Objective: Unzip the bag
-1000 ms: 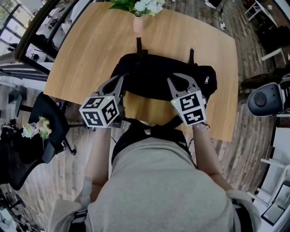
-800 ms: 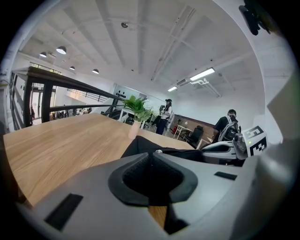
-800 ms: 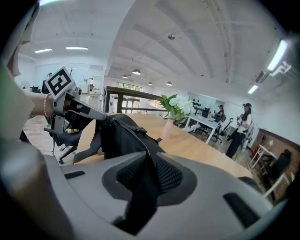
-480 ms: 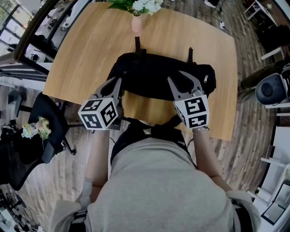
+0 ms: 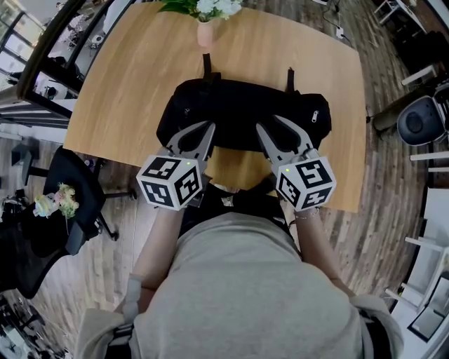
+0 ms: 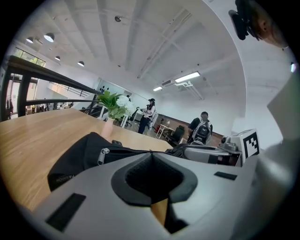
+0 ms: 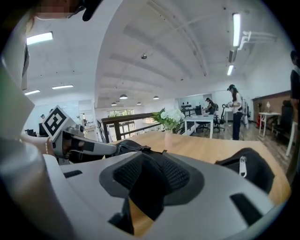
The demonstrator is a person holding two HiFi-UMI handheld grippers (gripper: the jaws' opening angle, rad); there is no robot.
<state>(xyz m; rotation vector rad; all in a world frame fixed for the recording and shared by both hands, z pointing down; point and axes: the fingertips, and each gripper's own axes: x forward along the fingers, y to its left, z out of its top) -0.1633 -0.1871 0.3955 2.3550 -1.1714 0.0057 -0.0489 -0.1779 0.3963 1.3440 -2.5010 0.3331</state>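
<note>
Standing right by the table [image 5: 119, 77]: closest to the person are the two marker cubes, left one [image 5: 172, 182] and right one [image 5: 306, 182], both hanging just past the near table edge.

From there both tools reach forward to the near side of the black bag [image 5: 245, 105]. The left gripper [image 5: 208, 129] has its jaws pressed together, and I can't see anything caught between them. Its tip sits right at the bag's front edge, toward the bag's left half. The right gripper [image 5: 271, 126] has its jaws spread apart. In the right gripper view you can see dark bag fabric through the gap with bare wood below it, and the pads aren't squeezing anything.

The bag lies flat across the middle of the table, long side facing the person. A silver zipper pull [image 5: 315, 116] sits near the bag's right end, off to the right of the right gripper and not touched by it. Another pull [image 6: 100, 156] shows on the left part of the bag in the left gripper view.

Two black straps [image 5: 207, 64] stick out from the far side of the bag. Past those, at the far table edge, there's a pink vase [image 5: 204, 33] with white flowers [image 5: 210, 5].
</note>
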